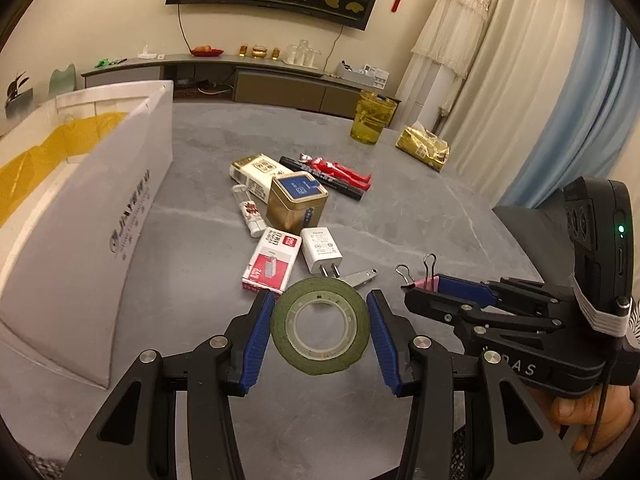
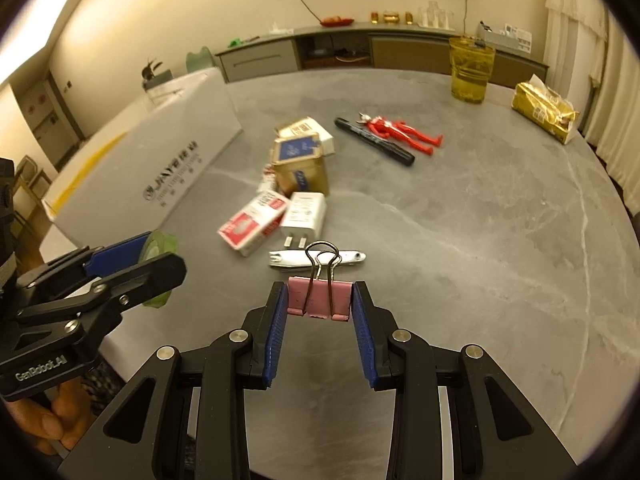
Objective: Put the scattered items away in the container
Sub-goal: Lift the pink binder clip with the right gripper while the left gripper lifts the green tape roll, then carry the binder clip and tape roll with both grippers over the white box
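A: Where is the tape roll [image 1: 319, 325] in the left wrist view?
B: It sits between the two blue pads of the left hand-held gripper [image 1: 319, 334]. The left pad seems to touch the roll; on the right side I see a thin gap, so I cannot tell if the grip is firm. The roll looks raised above the grey desk [image 1: 420, 208].

A: And the right hand-held gripper [image 2: 320, 312]?
B: It is pinching a pink binder clip [image 2: 319, 297] by its two sides, wire handles pointing away from the camera. In the left view this hand-held gripper is at 3 o'clock from the roll.

A: What lies beyond the roll?
B: At 12 o'clock, a nail clipper [image 2: 316, 259] lies flat on the desk, then a white charger plug [image 1: 321, 249] and, touching it at 9 o'clock, a red and white small box [image 1: 272, 261]. Farther at 12 o'clock stand a gold tin [image 1: 297, 202] with a blue lid, a white packet [image 1: 260, 174], a black marker [image 1: 324, 178] and a red toy figure [image 1: 336, 170] lying against the marker.

A: The container?
B: The white cardboard box [image 1: 100, 200] is at about 10 o'clock from the roll, on the desk, well apart from it.
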### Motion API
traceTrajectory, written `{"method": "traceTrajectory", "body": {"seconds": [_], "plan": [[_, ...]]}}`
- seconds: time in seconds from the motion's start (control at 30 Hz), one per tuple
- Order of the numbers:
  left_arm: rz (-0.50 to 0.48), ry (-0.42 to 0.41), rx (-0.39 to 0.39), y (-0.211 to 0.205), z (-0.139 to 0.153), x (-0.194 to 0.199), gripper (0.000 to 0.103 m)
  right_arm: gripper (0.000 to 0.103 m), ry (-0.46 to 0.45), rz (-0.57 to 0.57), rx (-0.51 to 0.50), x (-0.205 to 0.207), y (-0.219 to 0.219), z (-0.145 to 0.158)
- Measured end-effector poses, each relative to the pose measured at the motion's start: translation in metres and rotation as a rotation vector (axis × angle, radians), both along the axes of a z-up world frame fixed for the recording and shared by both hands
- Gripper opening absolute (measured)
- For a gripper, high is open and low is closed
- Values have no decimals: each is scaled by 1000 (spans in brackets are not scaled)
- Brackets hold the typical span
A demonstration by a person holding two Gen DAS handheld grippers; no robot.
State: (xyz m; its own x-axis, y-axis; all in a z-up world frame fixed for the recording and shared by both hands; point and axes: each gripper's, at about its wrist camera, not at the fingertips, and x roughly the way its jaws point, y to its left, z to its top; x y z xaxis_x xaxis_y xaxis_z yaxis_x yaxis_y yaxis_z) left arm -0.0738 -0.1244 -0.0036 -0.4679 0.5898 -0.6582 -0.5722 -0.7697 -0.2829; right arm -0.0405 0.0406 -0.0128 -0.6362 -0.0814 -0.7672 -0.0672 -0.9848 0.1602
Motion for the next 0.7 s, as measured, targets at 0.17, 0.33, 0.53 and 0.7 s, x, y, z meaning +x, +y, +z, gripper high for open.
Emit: {"method": "traceTrajectory", "body": {"seconds": [0.17, 0.33, 0.53, 0.7], "plan": [[13, 8, 16, -11, 10, 3, 49, 34, 31, 30, -3, 6, -21, 12], [25, -1, 39, -21, 16, 1, 49, 34, 50, 56, 0, 5, -37, 23], [40, -30, 85, -33, 23, -6, 49, 34, 58, 80, -7, 0, -50, 34], [55, -49, 131, -46, 30, -14, 49, 34, 72, 105, -2, -9, -64, 46]]}}
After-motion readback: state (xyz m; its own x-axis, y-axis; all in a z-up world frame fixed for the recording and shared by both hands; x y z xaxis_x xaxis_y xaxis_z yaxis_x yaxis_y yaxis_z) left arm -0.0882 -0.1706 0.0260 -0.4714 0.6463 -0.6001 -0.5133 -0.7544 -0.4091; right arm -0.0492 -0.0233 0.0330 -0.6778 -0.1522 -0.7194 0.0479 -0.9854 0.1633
